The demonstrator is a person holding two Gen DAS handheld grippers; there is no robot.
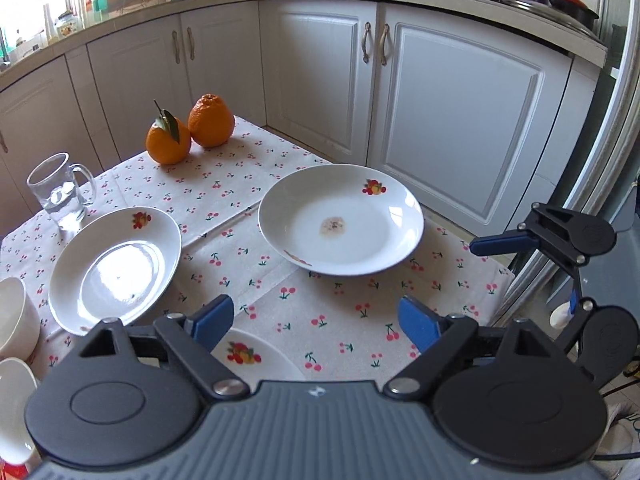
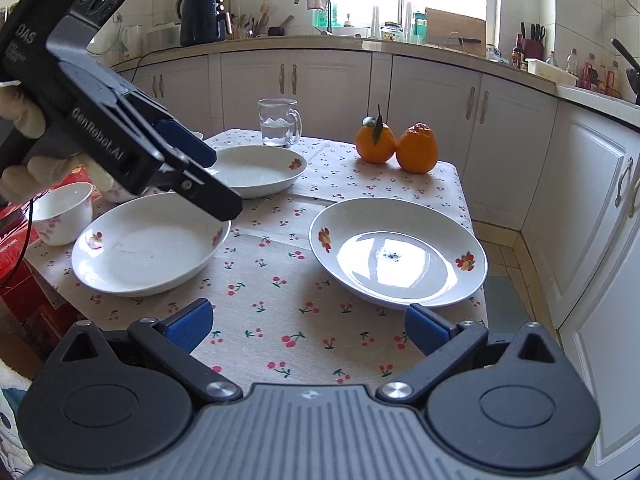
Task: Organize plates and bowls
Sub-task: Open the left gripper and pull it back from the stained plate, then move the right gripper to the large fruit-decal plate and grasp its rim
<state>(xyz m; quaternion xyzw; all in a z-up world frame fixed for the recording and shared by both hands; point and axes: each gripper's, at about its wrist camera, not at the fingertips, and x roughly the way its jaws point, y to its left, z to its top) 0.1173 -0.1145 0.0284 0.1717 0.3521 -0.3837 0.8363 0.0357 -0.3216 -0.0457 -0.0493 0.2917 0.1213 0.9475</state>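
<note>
- My left claw (image 1: 316,320) has its blue tips wide apart, with nothing between them. It hangs over the near plate (image 2: 148,244).
- My right claw (image 2: 308,322) is wide apart too and holds nothing.
- Three white plates lie apart on the cherry cloth (image 2: 280,320): the near one, a far one (image 2: 256,170) by the glass mug (image 2: 278,122), and one with a dirty spot (image 2: 398,254) on the right.
- Two white bowls (image 1: 12,316) sit at the left edge (partly cut off).
- Two oranges (image 2: 396,146) touch at the back.
</note>
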